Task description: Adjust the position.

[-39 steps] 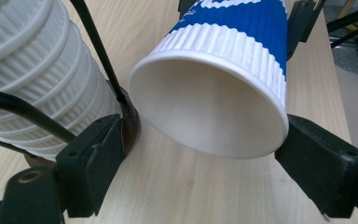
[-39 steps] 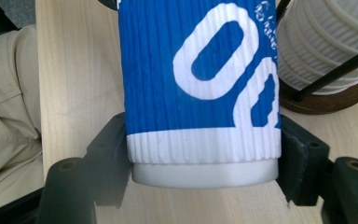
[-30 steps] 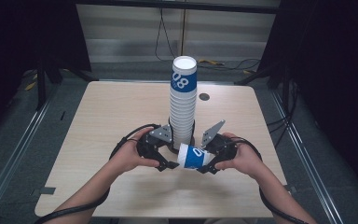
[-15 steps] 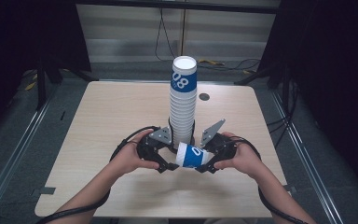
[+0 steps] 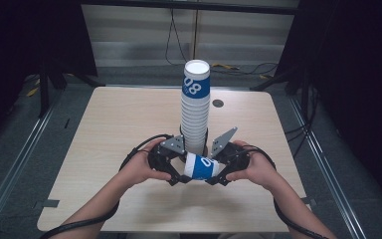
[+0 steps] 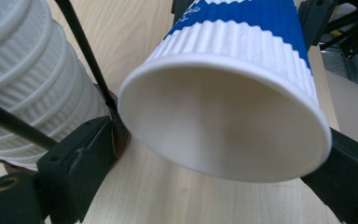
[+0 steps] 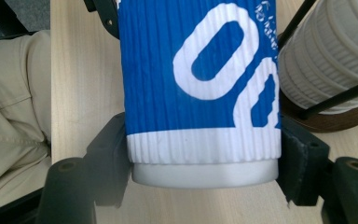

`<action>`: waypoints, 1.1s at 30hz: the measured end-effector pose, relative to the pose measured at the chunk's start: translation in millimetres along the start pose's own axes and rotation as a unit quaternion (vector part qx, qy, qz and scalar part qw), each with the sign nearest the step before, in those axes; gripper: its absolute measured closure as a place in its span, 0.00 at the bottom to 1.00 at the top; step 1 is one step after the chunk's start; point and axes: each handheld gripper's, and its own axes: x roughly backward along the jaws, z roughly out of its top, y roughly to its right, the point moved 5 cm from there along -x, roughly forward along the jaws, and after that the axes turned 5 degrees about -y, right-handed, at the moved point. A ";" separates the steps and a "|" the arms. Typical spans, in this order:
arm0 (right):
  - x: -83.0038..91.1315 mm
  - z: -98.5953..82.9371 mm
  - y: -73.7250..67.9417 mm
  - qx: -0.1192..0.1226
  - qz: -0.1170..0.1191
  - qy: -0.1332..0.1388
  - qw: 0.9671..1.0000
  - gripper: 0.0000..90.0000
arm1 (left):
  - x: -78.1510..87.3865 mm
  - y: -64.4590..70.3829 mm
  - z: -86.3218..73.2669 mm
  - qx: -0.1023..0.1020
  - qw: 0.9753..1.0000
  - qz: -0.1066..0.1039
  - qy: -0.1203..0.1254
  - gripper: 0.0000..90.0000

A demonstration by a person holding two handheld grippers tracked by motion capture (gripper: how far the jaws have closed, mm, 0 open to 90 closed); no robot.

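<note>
A person's 2 hands hold a paper cup on its side just above the table, low and centre in the high view, directly in front of a tall stack of cups that stands upright at the middle of the frame. The left gripper meets the cup at its left end, the right gripper at its right end — both hands close together, cables looping back toward the bottom edge.

In the left gripper view, the cup's open white mouth faces the camera and takes up the centre and right of the frame, with a black jaw at the lower left and another at the lower right, each at the rim's edge; the jaws stand spread to the width of the mouth and appear to pinch it, though the contact on the left is partly in shadow. The ribbed white stack rises at the upper left.

In the right gripper view, the cup's blue band with white lettering runs up the middle, its white base at the bottom centre. The 2 jaws press against either side of the cup near the base. The stack on its dark round stand sits at the upper right — a beige sleeve at the left edge.
</note>
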 end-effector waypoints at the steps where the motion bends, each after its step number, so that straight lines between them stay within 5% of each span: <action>1: -0.2 0.7 0.0 0.002 -0.001 0.000 1.000 0.33 | -0.5 0.1 0.3 -0.002 1.000 0.000 0.000 0.09; 19: -1.9 1.2 0.6 0.013 -0.005 -0.001 1.000 0.33 | 2.1 3.6 3.7 -0.023 1.000 0.002 -0.002 0.18; 33: -8.4 1.2 -0.5 0.000 -0.002 0.013 1.000 0.32 | 9.6 4.8 6.7 -0.036 0.998 0.012 -0.043 0.21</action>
